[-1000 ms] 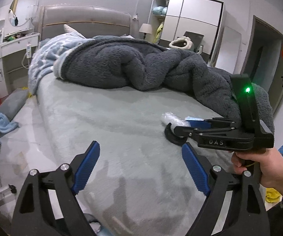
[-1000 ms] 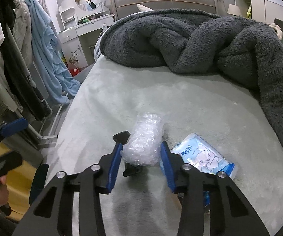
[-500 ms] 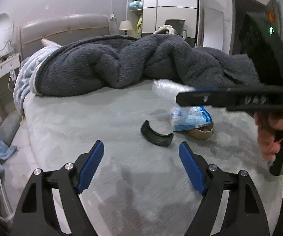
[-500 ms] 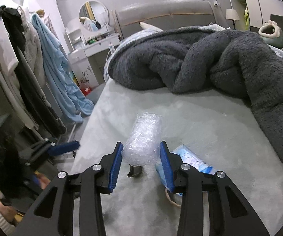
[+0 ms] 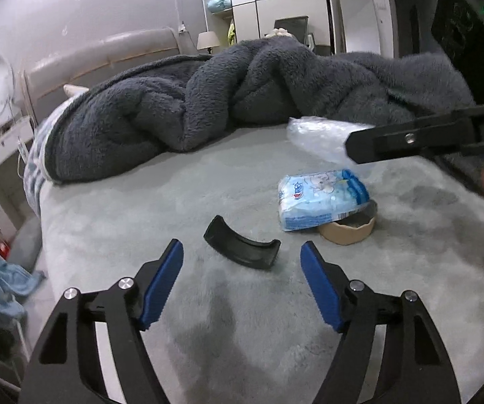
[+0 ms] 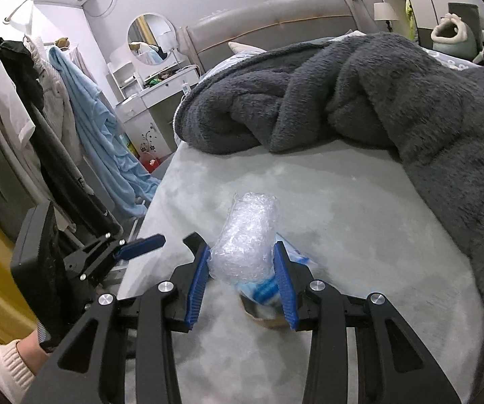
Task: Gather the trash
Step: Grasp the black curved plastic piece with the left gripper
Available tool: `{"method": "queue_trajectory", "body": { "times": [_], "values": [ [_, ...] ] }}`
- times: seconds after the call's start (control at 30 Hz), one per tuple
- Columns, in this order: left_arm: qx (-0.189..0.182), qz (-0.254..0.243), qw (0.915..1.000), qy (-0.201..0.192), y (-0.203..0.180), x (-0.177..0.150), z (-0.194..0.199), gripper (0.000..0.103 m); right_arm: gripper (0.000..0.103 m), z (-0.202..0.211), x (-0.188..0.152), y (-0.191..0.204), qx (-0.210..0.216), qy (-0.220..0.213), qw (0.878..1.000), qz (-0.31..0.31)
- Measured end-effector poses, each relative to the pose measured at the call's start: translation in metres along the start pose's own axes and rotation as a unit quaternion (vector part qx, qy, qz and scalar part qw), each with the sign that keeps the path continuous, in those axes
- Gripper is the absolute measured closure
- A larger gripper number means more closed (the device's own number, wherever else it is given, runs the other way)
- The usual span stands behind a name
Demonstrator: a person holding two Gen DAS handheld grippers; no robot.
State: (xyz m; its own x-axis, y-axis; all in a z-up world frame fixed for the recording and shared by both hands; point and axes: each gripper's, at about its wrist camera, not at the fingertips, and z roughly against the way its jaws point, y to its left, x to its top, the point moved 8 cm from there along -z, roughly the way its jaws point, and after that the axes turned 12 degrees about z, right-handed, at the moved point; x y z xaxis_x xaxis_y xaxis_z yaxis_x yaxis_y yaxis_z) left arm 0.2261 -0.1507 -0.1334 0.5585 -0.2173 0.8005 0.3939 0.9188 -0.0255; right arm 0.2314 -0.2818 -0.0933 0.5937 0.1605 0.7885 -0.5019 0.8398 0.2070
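Right tool (image 6: 245, 274): pressed onto a wad of clear bubble wrap (image 6: 247, 235), one blue pad on each side. The wad is held clear of the bed (image 6: 359, 222), above the other litter. In the left wrist view the same wad (image 5: 316, 136) projects from the right tool's black finger, in the air over the sheet.

Left tool (image 5: 242, 284): jaws apart and closing, nothing between the pads. It points down at the near part of the bed (image 5: 140, 208). In the right wrist view it shows at the left edge (image 6: 140, 245), held in a hand (image 6: 29, 346) with a cream knitted cuff.

Litter lying on the sheet:
- A curved black plastic piece (image 5: 242, 245), hollow side up, just beyond the left tool's fingertips and roughly centred between them. Not touched.
- A blue and white soft pack (image 5: 319, 198), to the right of the black piece and apart from it. Its lower edge rests on a tan tape ring.
- The tape ring (image 5: 349, 232) lies flat, partly covered by the pack. In the right wrist view the pack (image 6: 262, 291) is mostly hidden behind the wrap and the pads.

Surroundings: a dark grey fleece blanket (image 5: 225, 101) is heaped across the far half of the bed, well clear of the litter. Clothes hang on a rack (image 6: 39, 107) beside the bed.
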Motion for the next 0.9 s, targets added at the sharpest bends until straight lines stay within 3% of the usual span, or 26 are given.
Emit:
{"method": "queue_trajectory", "body": {
  "times": [0.2,0.37,0.47,0.9],
  "values": [
    [0.018,-0.005,0.9997,0.013,0.003,0.001,-0.016,0.035,0.064,0.008,-0.006,-0.008,-0.001,0.003,1.0,0.002],
    [0.019,-0.001,0.9996,0.021,0.004,0.0,-0.021,0.05,0.064,0.012,-0.008,-0.009,0.0,0.005,1.0,0.006],
    [0.016,-0.003,0.9996,0.024,0.002,0.0,-0.018,0.053,0.064,0.012,-0.01,-0.008,-0.001,0.008,1.0,0.009],
    [-0.009,0.066,0.9972,0.033,0.009,0.001,0.018,0.057,0.064,0.009,0.004,0.022,0.011,0.0,1.0,0.02]
  ]
}}
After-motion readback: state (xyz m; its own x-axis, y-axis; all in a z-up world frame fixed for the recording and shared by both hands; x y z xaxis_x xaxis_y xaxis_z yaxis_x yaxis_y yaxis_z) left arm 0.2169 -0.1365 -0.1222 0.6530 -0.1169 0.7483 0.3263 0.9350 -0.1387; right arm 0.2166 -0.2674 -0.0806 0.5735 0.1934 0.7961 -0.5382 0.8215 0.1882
